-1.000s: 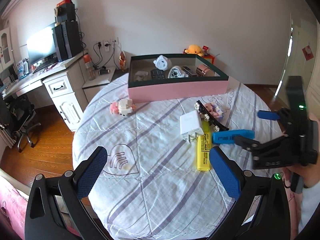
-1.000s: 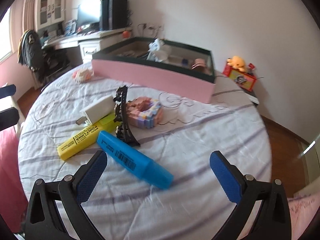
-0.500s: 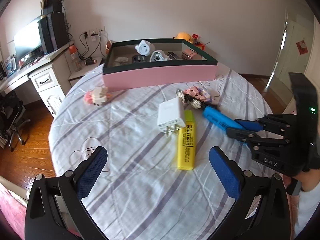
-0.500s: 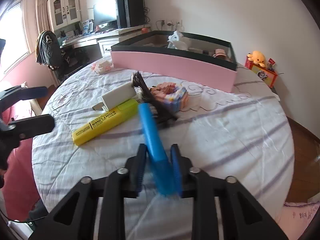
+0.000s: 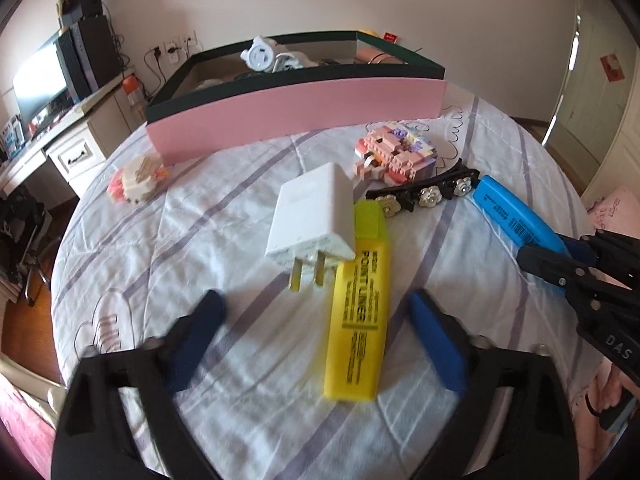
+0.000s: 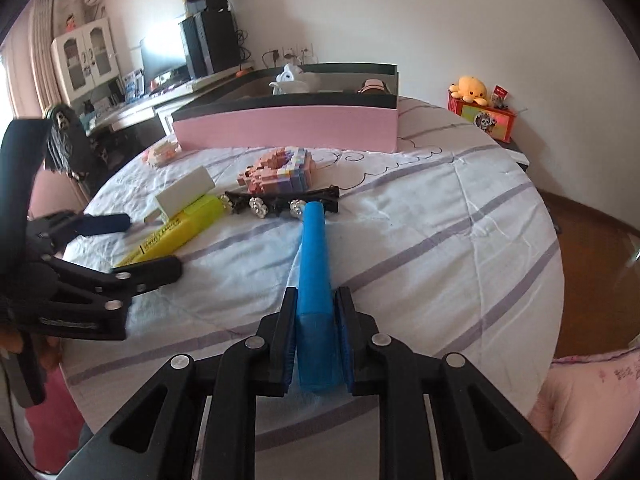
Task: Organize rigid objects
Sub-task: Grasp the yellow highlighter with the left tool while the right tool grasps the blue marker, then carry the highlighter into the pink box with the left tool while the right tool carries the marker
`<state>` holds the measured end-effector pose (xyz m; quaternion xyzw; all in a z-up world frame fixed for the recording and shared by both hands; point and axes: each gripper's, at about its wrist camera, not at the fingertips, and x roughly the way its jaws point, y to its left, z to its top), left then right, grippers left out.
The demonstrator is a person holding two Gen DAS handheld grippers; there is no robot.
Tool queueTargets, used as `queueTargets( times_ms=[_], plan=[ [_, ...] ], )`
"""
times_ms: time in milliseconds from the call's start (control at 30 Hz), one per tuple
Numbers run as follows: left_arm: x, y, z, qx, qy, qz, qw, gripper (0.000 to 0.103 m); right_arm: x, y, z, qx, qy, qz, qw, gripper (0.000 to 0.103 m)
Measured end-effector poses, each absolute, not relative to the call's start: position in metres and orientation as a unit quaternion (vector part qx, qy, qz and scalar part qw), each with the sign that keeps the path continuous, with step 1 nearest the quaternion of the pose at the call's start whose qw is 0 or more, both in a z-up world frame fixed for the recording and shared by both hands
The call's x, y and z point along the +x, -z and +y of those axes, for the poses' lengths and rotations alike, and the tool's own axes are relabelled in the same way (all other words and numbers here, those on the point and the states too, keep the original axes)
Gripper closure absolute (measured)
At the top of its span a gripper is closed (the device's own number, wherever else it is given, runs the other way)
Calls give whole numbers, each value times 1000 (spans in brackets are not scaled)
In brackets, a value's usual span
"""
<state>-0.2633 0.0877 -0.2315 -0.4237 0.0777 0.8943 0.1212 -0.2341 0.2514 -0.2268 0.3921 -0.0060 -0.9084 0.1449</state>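
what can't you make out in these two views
- Floor of the pink box: its near wall hides it in both views.
- Left gripper fingers: motion-blurred, left view.
- Blue highlighter rear end: covered by the right gripper, both views.
- Yellow highlighter small print: too fine.

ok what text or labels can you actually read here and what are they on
"POINTLINER": printed lengthwise on the yellow highlighter.
"DAS": on the right gripper body, seen from the left wrist view.
Small print below it on the yellow highlighter: too small to read.
Barcode label on the blue highlighter: digits too blurred to read.
White charger: no readable print.
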Motion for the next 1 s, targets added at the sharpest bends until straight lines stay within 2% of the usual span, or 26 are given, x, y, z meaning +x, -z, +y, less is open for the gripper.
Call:
queueTargets(
  times_ms=[67,100,167,233,333,567,1000],
  plan=[
    [-264,231,90,-417,-895,75,140,41,-237,227,251,392,908,-9,146,85],
    [-263,230,90,-413,-896,75,145,45,-238,227,251,391,908,-10,146,85],
    [-262,231,91,-404,-897,77,163,64,-240,228,249,390,909,-9,145,85],
    [-261,231,90,-403,-896,73,173,72,-241,228,248,389,910,-5,145,84],
    [-256,230,90,-405,-894,76,179,76,-245,228,244,389,910,6,145,84],
    [-231,229,77,-405,-891,78,192,76,-239,226,235,391,908,19,148,85],
    [-234,232,78,-391,-899,65,186,74,-233,230,235,379,915,9,135,85]
  ],
)
